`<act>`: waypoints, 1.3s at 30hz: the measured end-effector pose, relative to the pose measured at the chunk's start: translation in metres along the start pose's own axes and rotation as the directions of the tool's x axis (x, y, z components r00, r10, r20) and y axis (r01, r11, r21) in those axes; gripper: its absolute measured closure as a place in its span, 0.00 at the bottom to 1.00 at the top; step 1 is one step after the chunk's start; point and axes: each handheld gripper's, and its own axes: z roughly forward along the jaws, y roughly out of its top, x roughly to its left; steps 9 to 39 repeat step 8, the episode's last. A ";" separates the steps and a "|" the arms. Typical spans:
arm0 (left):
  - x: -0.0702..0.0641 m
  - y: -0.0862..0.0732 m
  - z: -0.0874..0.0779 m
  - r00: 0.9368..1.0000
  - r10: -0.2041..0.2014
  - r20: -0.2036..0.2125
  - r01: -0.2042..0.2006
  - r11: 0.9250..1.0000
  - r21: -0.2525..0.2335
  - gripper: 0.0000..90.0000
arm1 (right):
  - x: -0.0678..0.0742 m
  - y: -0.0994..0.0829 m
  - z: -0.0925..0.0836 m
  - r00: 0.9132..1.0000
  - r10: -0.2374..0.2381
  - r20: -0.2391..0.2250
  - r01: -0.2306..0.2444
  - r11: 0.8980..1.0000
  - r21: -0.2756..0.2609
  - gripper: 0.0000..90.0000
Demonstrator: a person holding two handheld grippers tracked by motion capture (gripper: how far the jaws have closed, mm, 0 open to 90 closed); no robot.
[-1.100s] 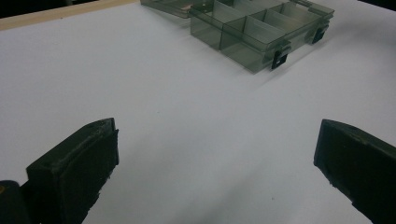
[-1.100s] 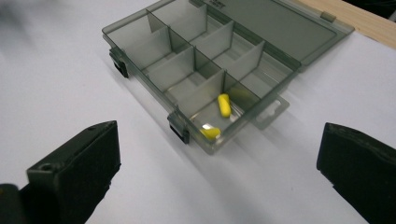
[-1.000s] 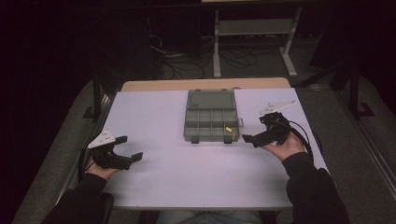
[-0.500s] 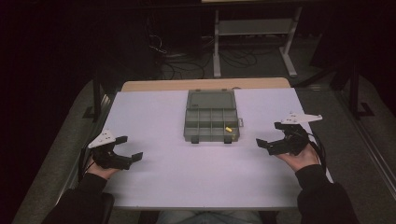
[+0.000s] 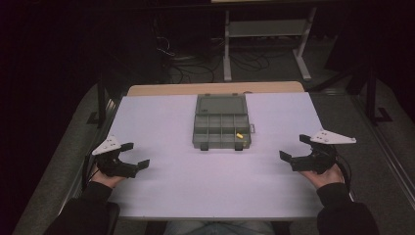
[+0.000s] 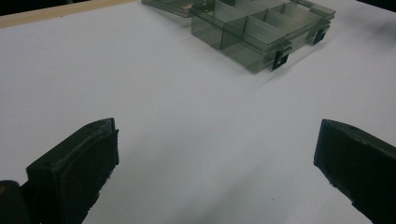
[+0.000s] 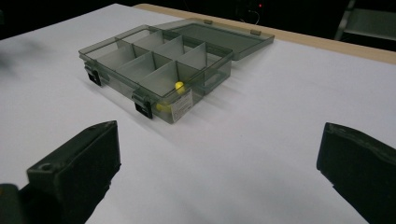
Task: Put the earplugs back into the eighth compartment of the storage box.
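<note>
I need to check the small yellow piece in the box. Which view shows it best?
The right gripper view: the yellow piece sits close, in the organizer box's near corner compartment. The high view shows a speck.

We see the white table (image 5: 205,186) brightly and evenly lit from above, while the room from nine through twelve to three o'clock sinks into near black. The compartment box (image 7: 159,70) casts a soft shadow toward six o'clock. In both gripper views the near jaws at the bottom are blurred and slightly grainy; no glare shows.
</note>
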 end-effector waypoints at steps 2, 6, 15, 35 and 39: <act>0.000 0.000 0.000 1.000 -0.002 0.000 0.002 1.000 0.001 0.00 | -0.002 -0.004 -0.002 1.000 0.008 0.003 -0.008 1.000 -0.013 0.00; 0.000 0.000 0.000 1.000 -0.002 0.000 0.002 1.000 0.001 0.00 | -0.003 -0.007 -0.003 1.000 0.004 0.025 -0.003 1.000 -0.026 0.00; 0.000 0.000 0.001 1.000 -0.002 0.001 0.002 1.000 0.001 0.00 | -0.003 -0.008 -0.001 0.999 -0.006 0.045 0.006 1.000 -0.007 0.00; 0.000 0.000 0.001 1.000 -0.002 0.001 0.002 1.000 0.001 0.00 | -0.003 -0.008 -0.001 0.999 -0.006 0.045 0.006 1.000 -0.007 0.00; 0.000 0.000 0.001 1.000 -0.002 0.001 0.002 1.000 0.001 0.00 | -0.003 -0.008 -0.001 0.999 -0.006 0.045 0.006 1.000 -0.007 0.00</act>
